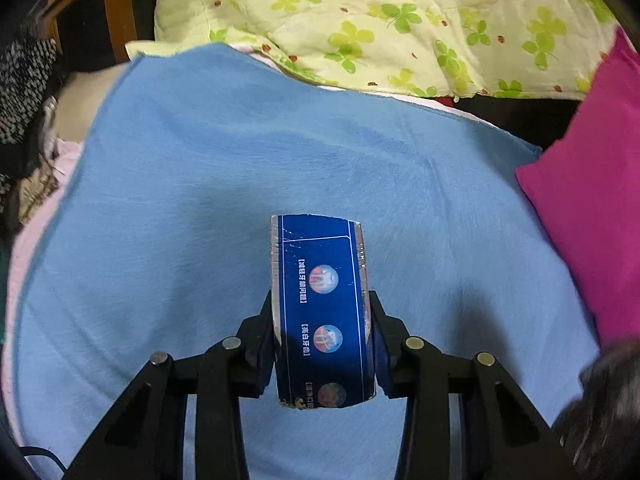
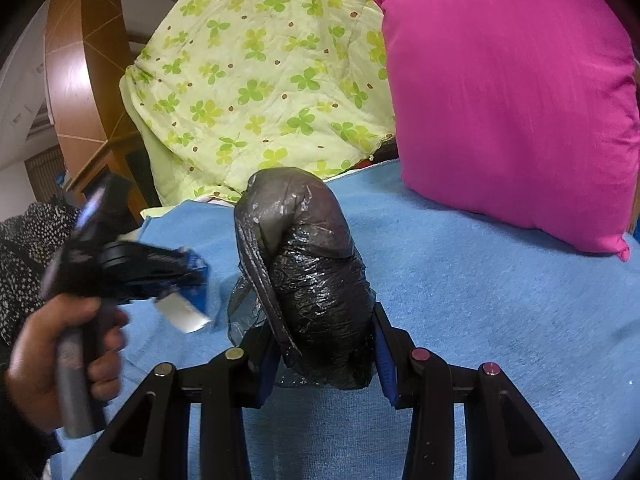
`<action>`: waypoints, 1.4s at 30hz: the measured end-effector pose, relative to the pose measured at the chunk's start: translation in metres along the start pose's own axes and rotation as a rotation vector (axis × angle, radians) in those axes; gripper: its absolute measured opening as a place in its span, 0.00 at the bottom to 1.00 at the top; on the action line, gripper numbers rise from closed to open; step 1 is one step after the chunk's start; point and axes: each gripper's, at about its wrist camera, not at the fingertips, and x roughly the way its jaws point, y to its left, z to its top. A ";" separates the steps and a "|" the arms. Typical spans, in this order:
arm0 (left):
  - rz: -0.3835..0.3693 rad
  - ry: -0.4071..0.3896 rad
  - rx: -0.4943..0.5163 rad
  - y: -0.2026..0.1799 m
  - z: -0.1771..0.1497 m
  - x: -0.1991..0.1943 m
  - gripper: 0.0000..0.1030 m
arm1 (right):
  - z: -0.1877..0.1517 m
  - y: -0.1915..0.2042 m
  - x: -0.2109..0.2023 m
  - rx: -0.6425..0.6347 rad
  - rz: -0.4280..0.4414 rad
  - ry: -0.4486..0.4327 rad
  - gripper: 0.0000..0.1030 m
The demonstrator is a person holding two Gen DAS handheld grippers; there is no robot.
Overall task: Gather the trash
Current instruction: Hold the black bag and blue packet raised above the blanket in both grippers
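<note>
Looking along the left gripper (image 1: pixel 323 344): clamped on a blue toothpaste box (image 1: pixel 322 312), pinched at both long sides, held lengthwise above the blue blanket (image 1: pixel 208 184); clover-print quilt (image 1: pixel 384 20) beyond, magenta pillow (image 1: pixel 592 208) at right.

From the right wrist: right gripper (image 2: pixel 325 356) closed around a black trash bag (image 2: pixel 308 272), bulging upward between the fingers (image 2: pixel 384 364). Off left, blurred, a hand (image 2: pixel 52 360) gripping the left gripper's handle.

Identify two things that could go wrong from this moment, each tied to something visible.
1. The left tongs grip only the near end of the blue toothpaste box; it might tilt or slip out.
2. The black trash bag in the right tongs looks bunched, with no visible opening, so the box could miss and land on the blue blanket.
</note>
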 end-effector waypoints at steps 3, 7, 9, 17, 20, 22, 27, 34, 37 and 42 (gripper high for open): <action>0.013 -0.009 0.022 0.014 -0.019 -0.018 0.41 | -0.003 0.006 -0.002 -0.026 -0.018 0.014 0.42; 0.008 -0.019 0.031 0.035 -0.042 -0.038 0.41 | -0.008 0.014 -0.014 -0.054 -0.031 0.028 0.42; -0.001 -0.022 0.024 0.043 -0.054 -0.048 0.41 | -0.012 0.014 -0.023 -0.055 -0.037 0.040 0.42; -0.045 -0.037 0.013 0.061 -0.097 -0.082 0.41 | -0.024 0.025 -0.063 -0.095 -0.068 0.061 0.42; -0.059 -0.052 0.015 0.065 -0.109 -0.096 0.41 | -0.027 0.031 -0.076 -0.115 -0.077 0.063 0.42; -0.067 -0.060 0.016 0.066 -0.115 -0.103 0.41 | -0.029 0.033 -0.084 -0.122 -0.082 0.064 0.42; -0.083 -0.075 0.024 0.062 -0.129 -0.120 0.41 | -0.034 0.036 -0.103 -0.138 -0.094 0.065 0.42; -0.107 -0.095 0.049 0.054 -0.147 -0.141 0.41 | -0.038 0.035 -0.125 -0.146 -0.116 0.060 0.42; -0.118 -0.100 0.063 0.047 -0.154 -0.146 0.41 | -0.041 0.031 -0.132 -0.144 -0.127 0.063 0.42; -0.129 -0.105 0.088 0.037 -0.162 -0.150 0.41 | -0.044 0.026 -0.137 -0.139 -0.151 0.075 0.42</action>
